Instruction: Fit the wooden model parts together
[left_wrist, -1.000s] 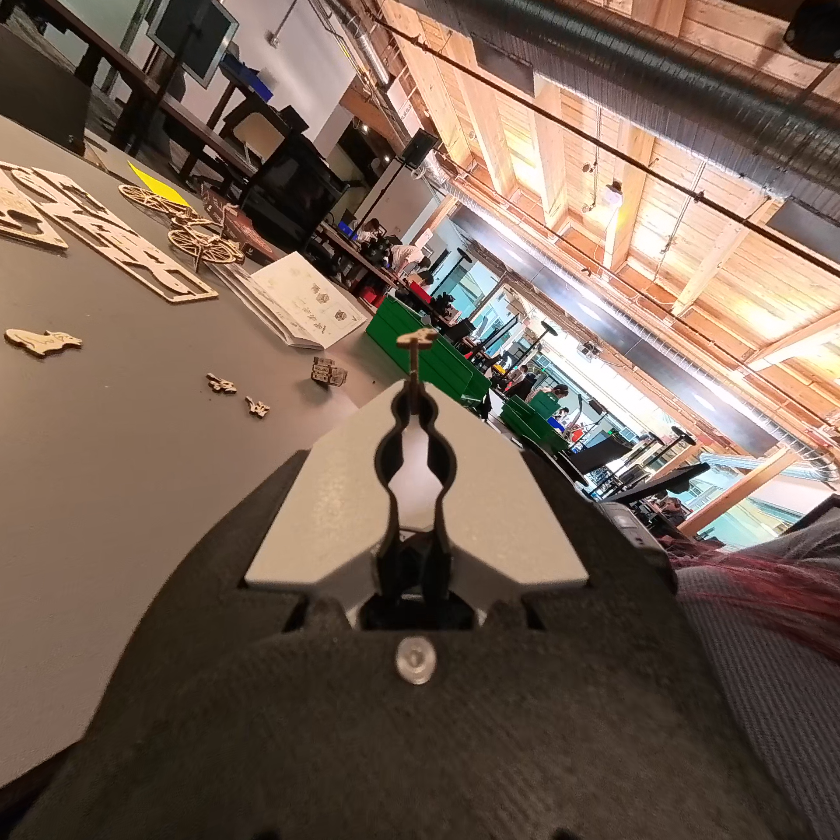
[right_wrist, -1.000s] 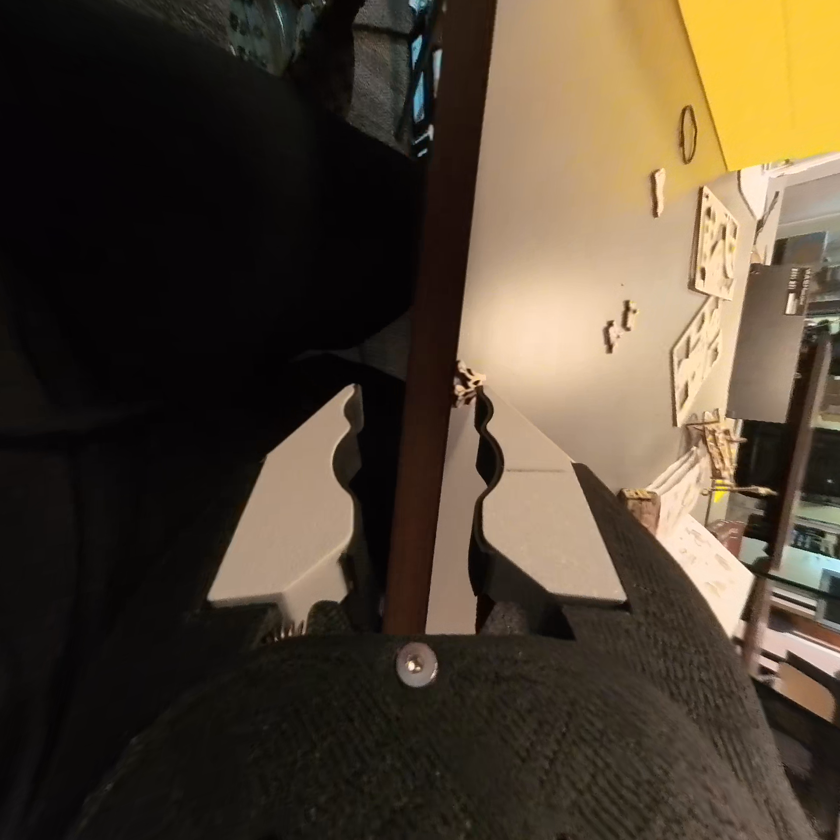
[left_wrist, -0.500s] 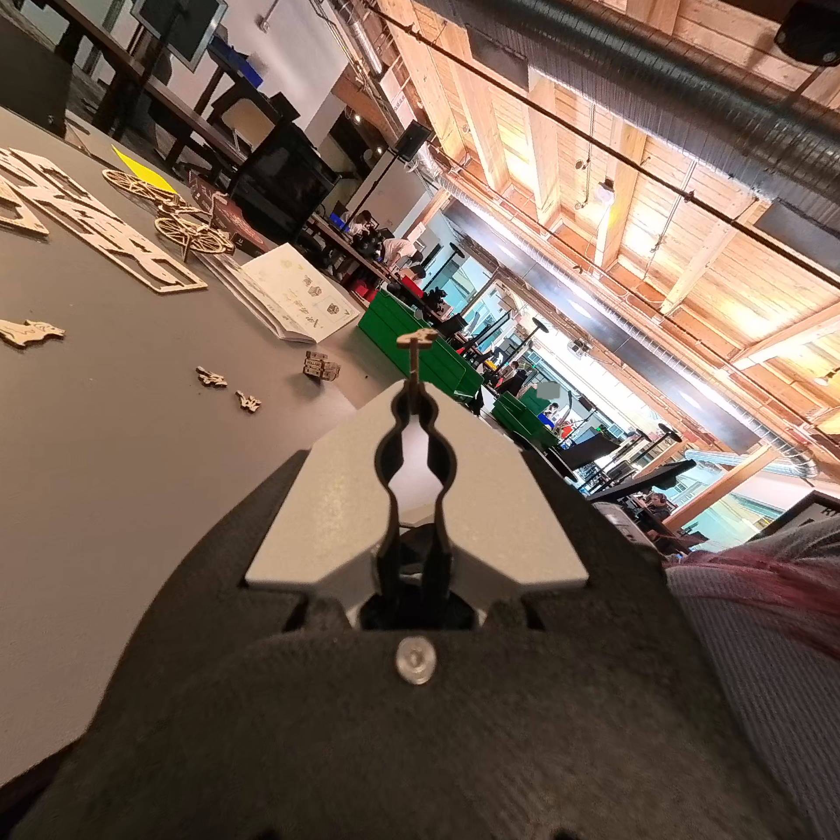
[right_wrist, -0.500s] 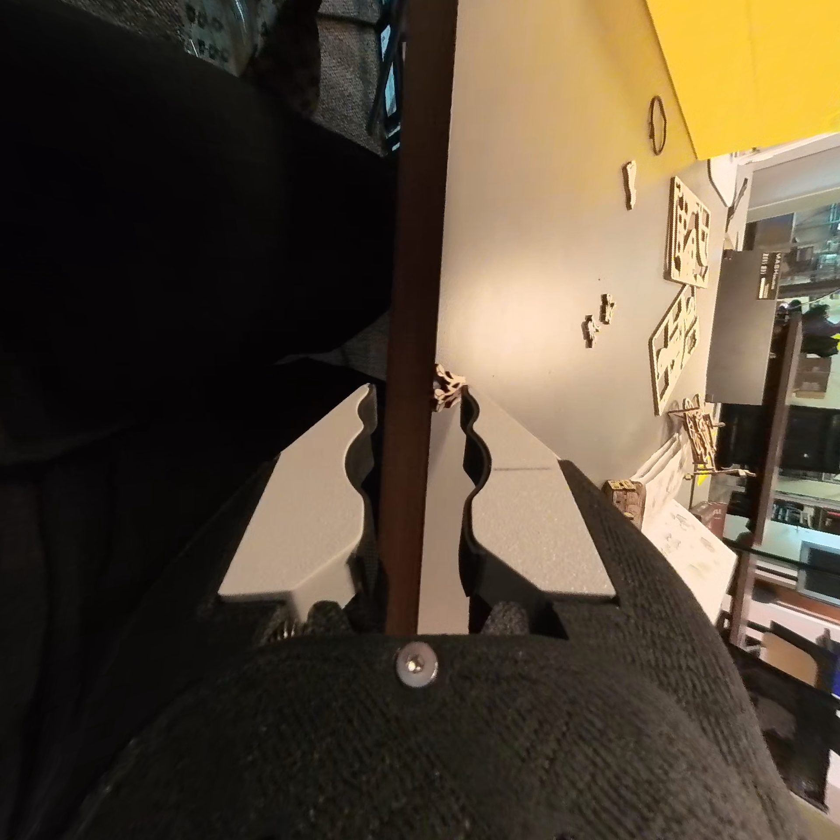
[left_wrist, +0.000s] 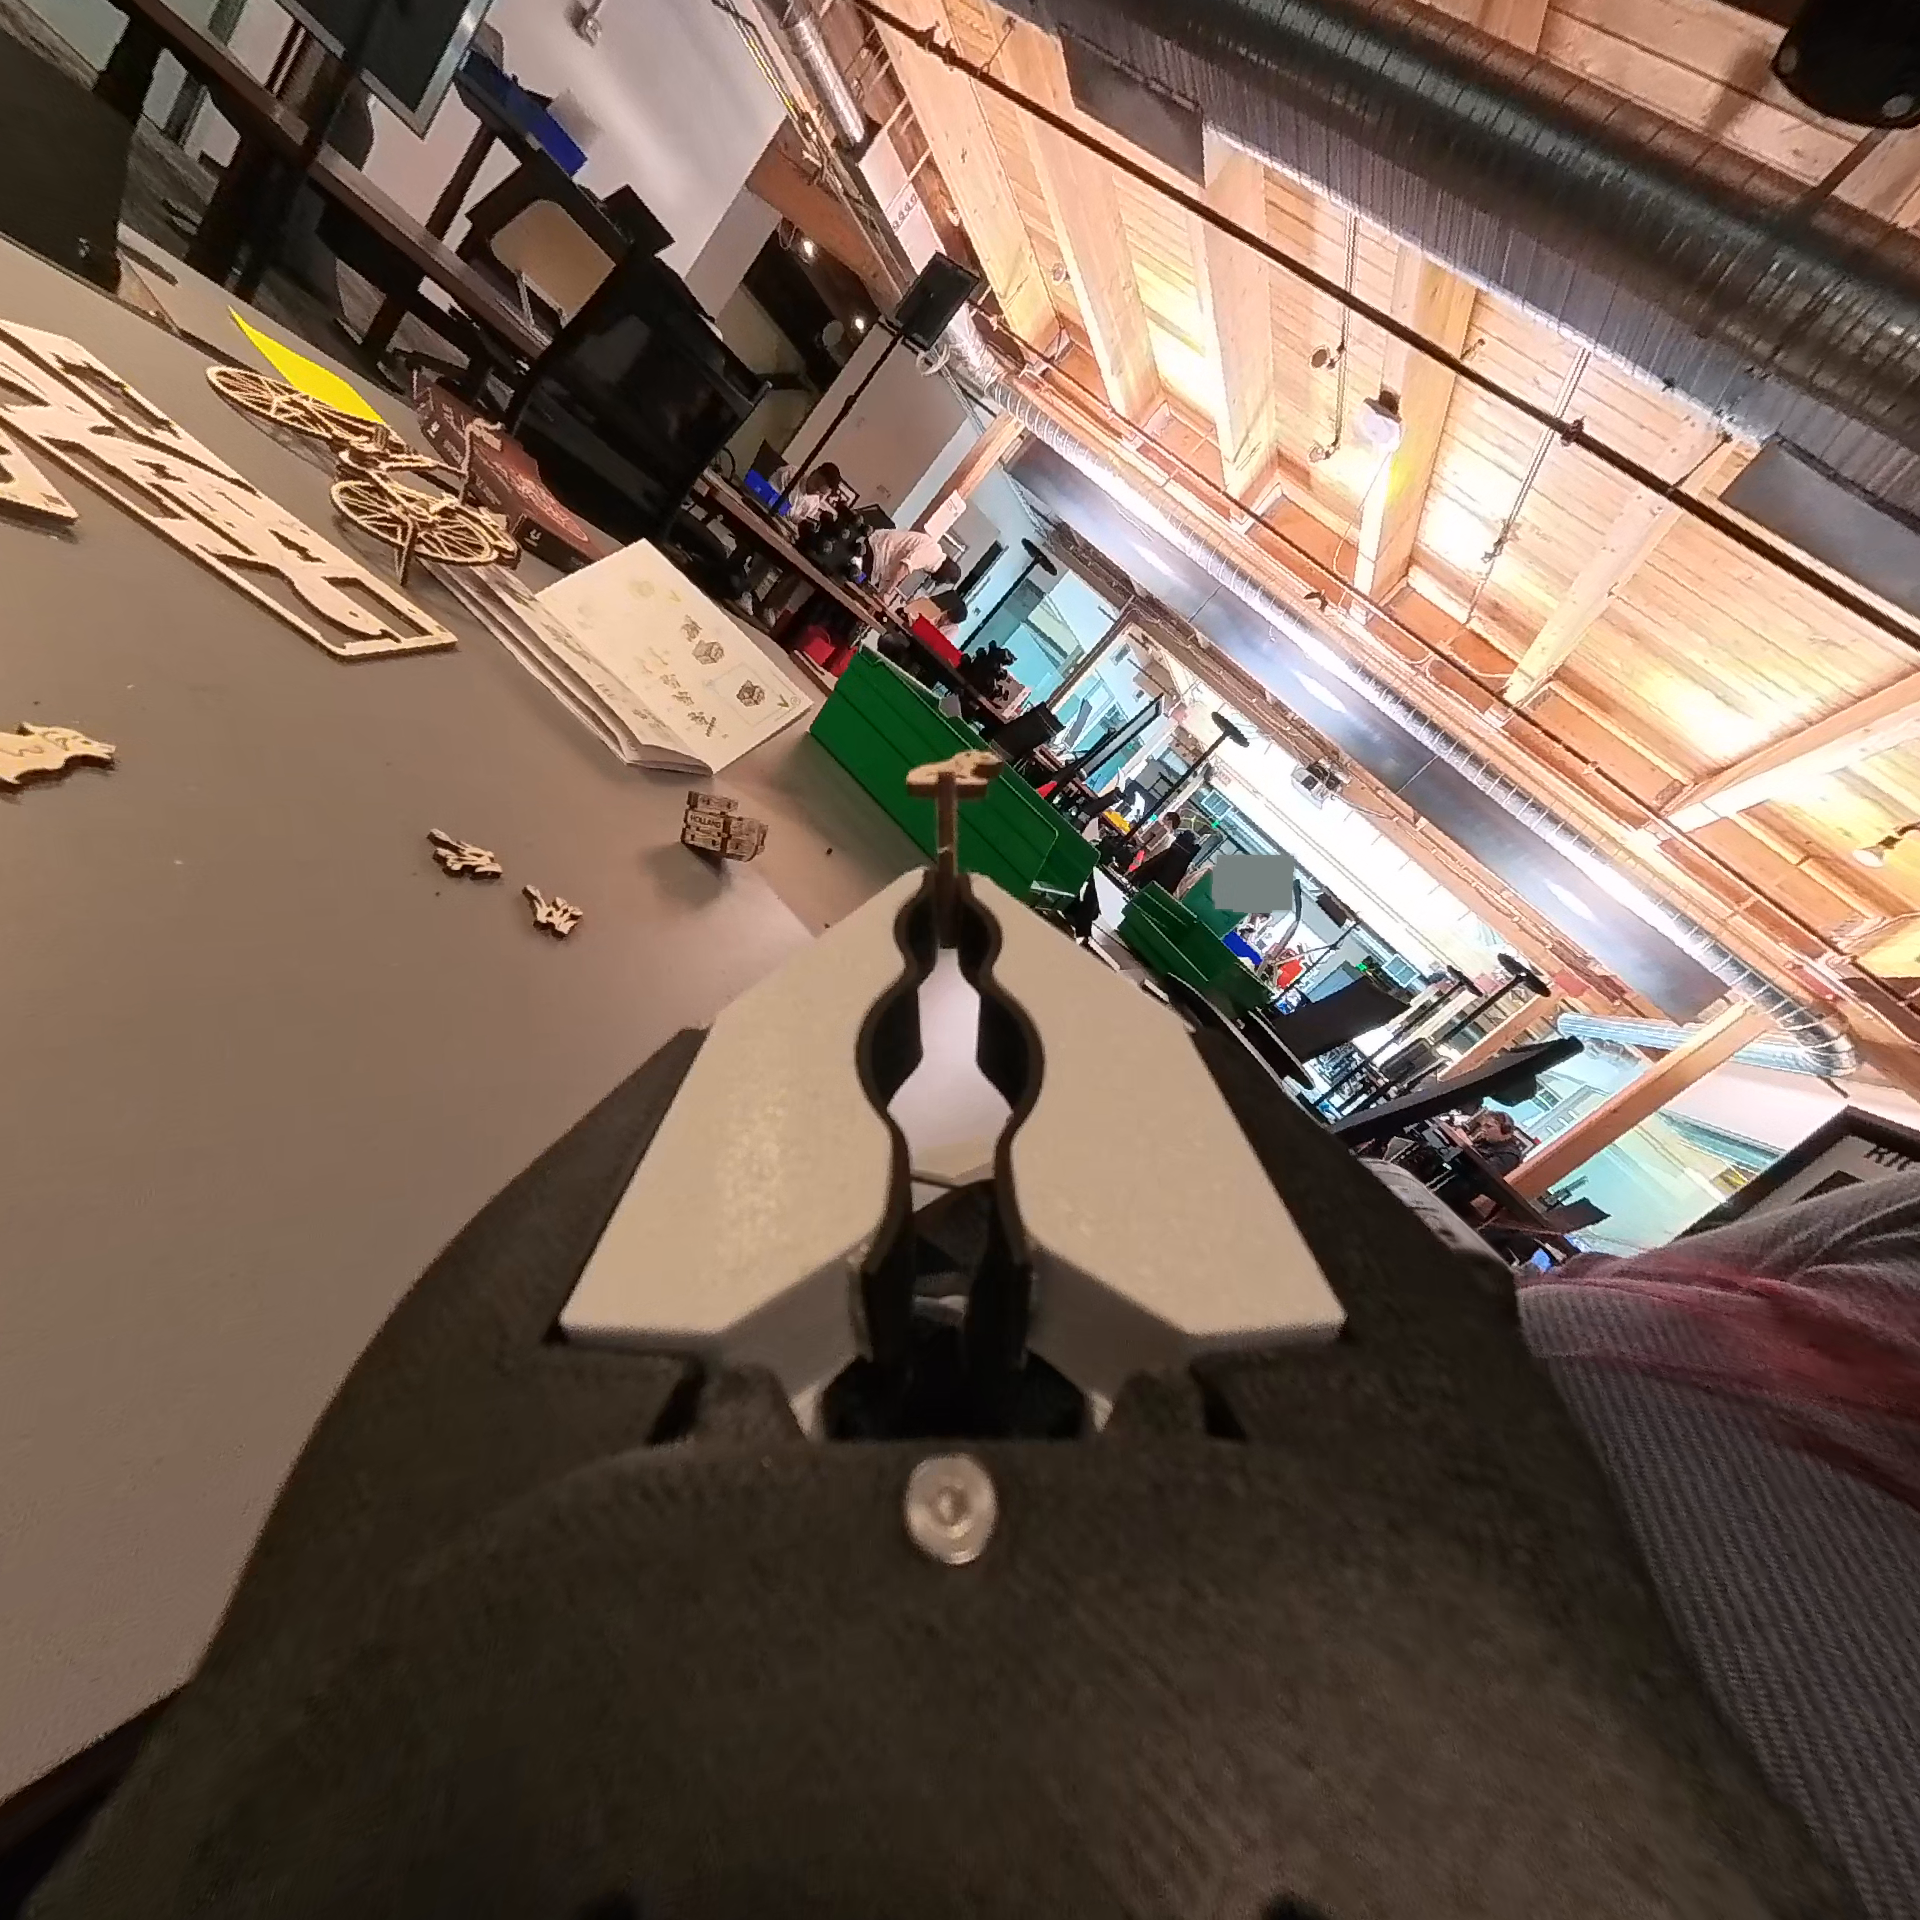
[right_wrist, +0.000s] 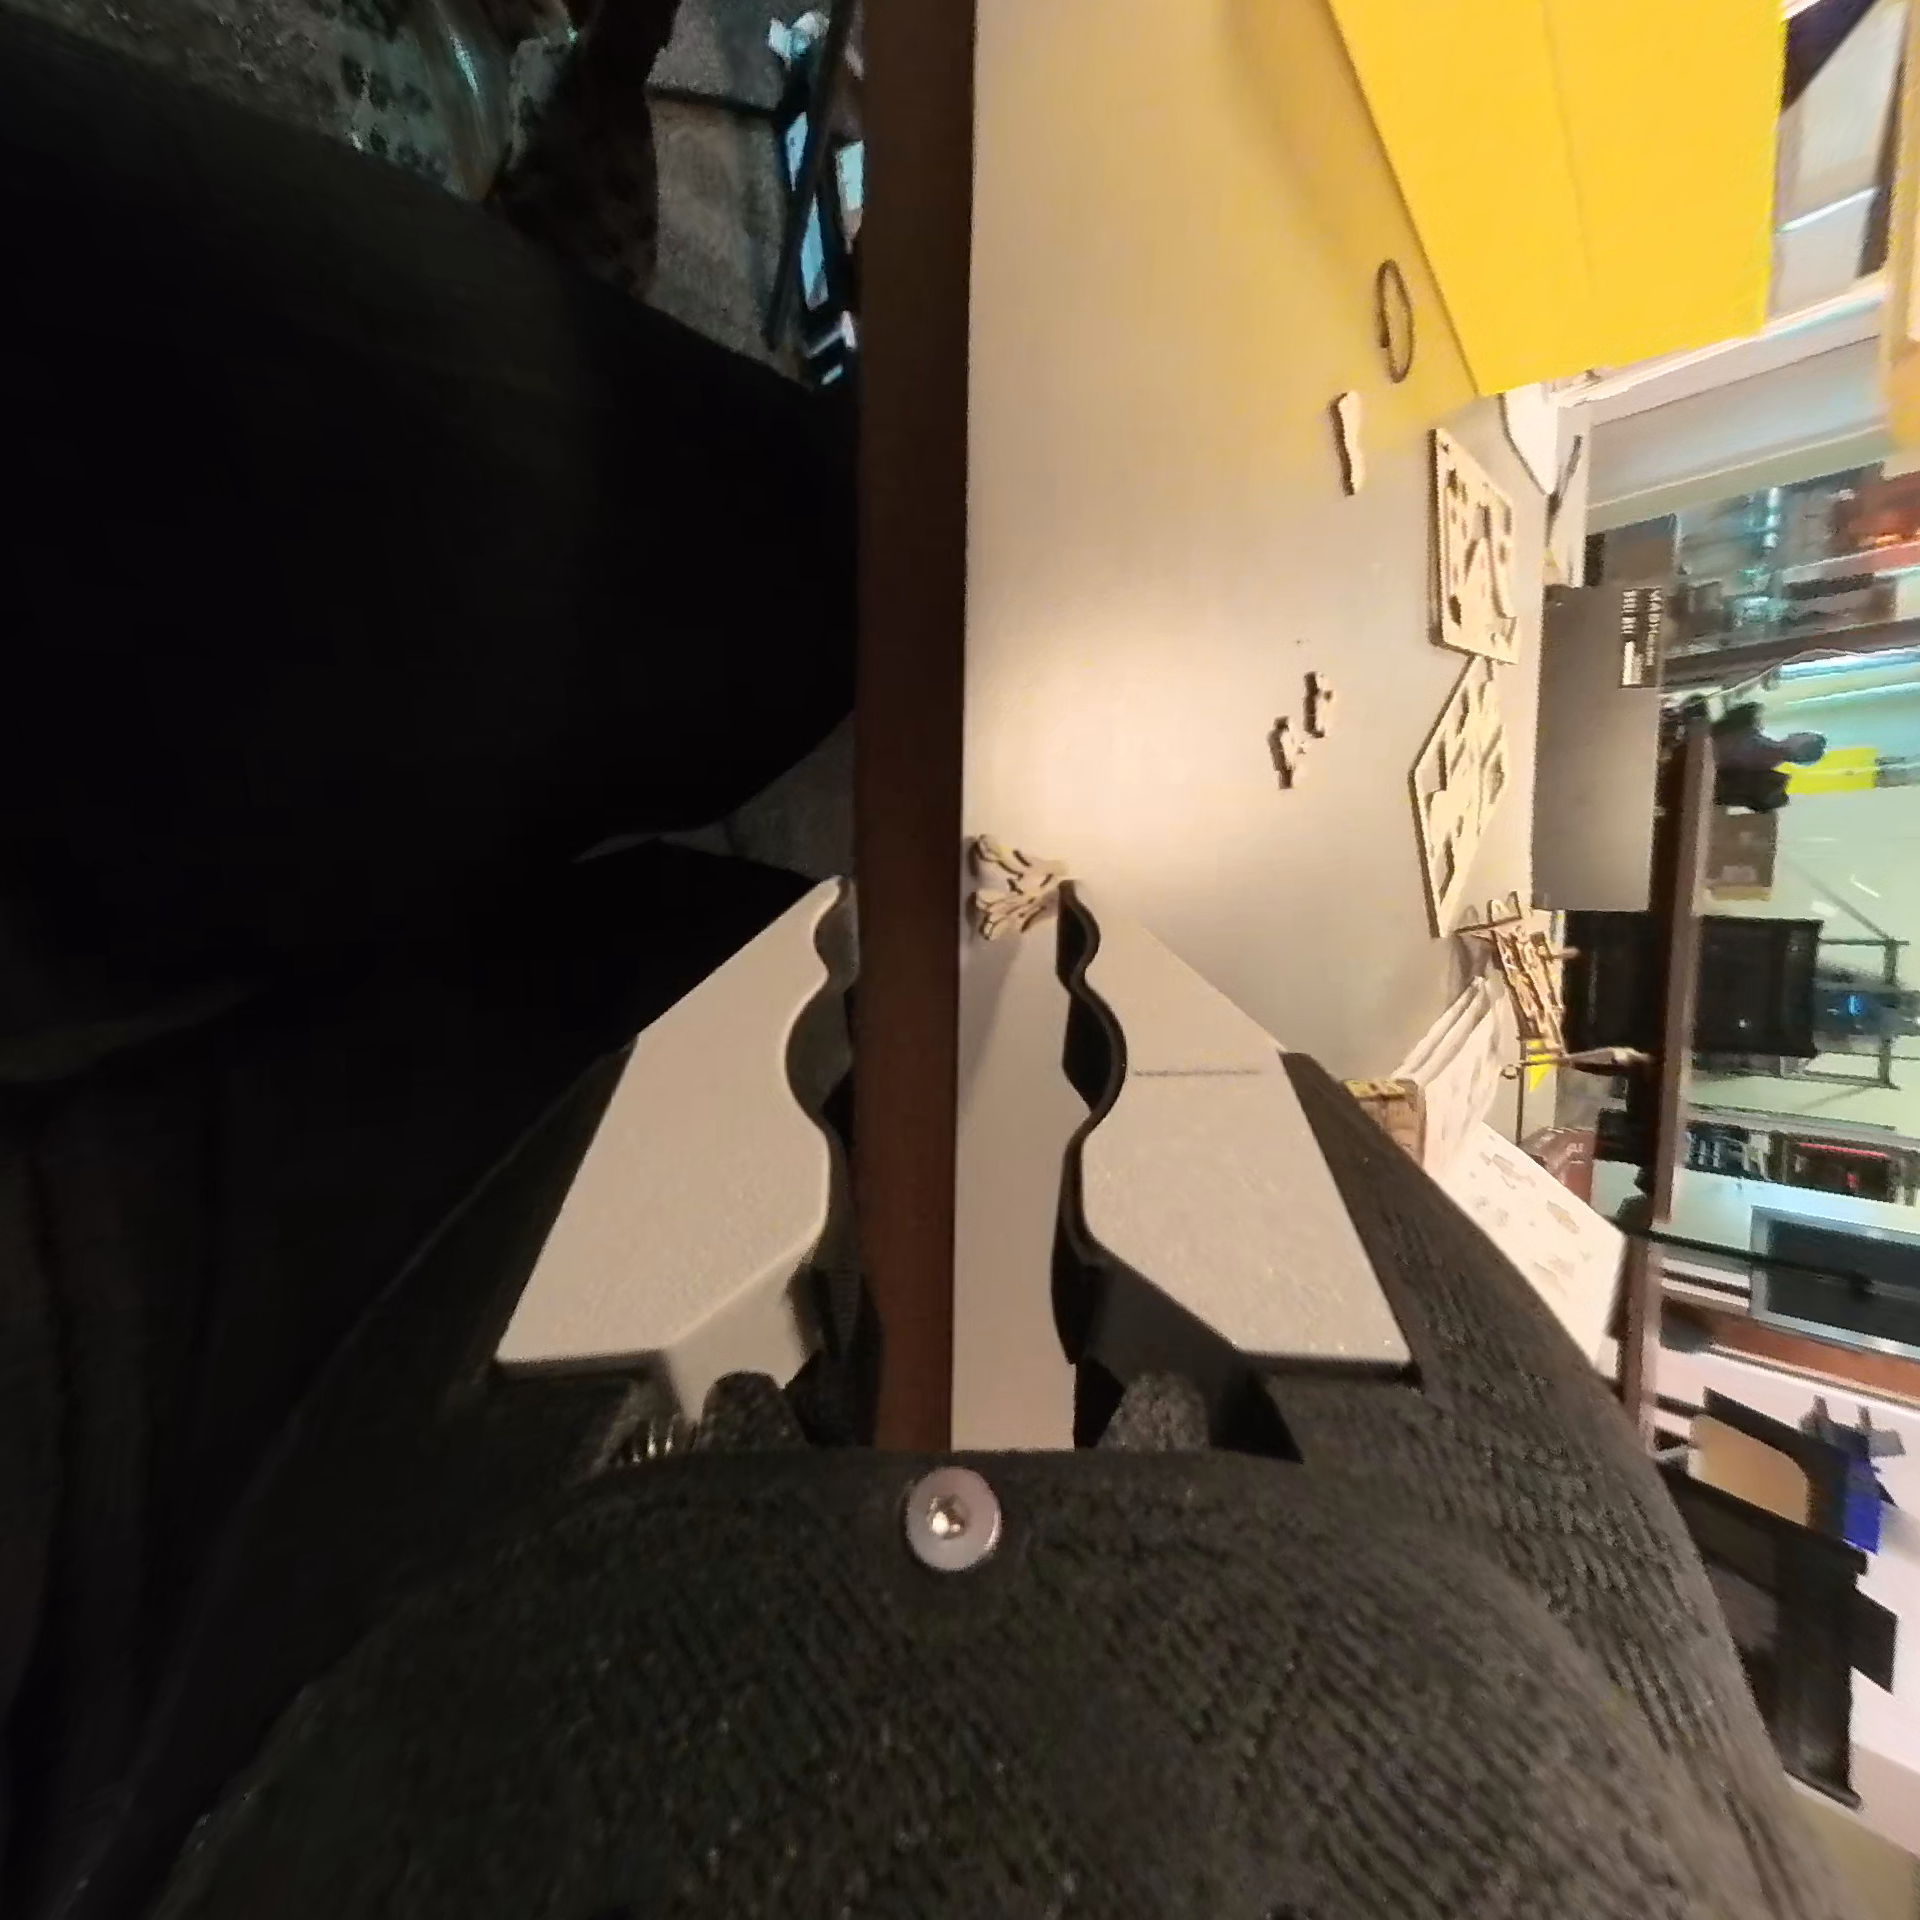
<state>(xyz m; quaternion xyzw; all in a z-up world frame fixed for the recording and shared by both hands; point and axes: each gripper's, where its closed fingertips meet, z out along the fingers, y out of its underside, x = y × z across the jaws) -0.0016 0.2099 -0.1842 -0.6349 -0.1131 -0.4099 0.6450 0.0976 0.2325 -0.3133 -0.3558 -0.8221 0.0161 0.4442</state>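
Observation:
My left gripper (left_wrist: 948, 883) is shut on a thin T-shaped wooden part (left_wrist: 951, 805) and holds it upright, above the grey table (left_wrist: 260, 1039). My right gripper (right_wrist: 951, 894) is open, one finger on each side of the table's brown front edge (right_wrist: 909, 520). A small pale wooden part (right_wrist: 1013, 894) lies on the table top right by the tip of its right finger. I cannot tell whether the finger touches it. Two small wooden parts (left_wrist: 464, 854) lie loose on the table; they also show in the right wrist view (right_wrist: 1304, 727).
Punched wooden sheets (left_wrist: 312, 582), a wheeled wooden model (left_wrist: 416, 509), an open booklet (left_wrist: 665, 665), a small wooden block (left_wrist: 724, 826) and a larger loose part (left_wrist: 52, 750) lie farther on. A yellow sheet (right_wrist: 1558, 156), a dark ring (right_wrist: 1394, 317) and a black box (right_wrist: 1595, 748) lie at the table's far side. My right fingertips sit around 15 cm from my left ones.
The right gripper's jaws have narrowed a little and it has shifted along the table edge. The left gripper has turned slightly, still holding its part.

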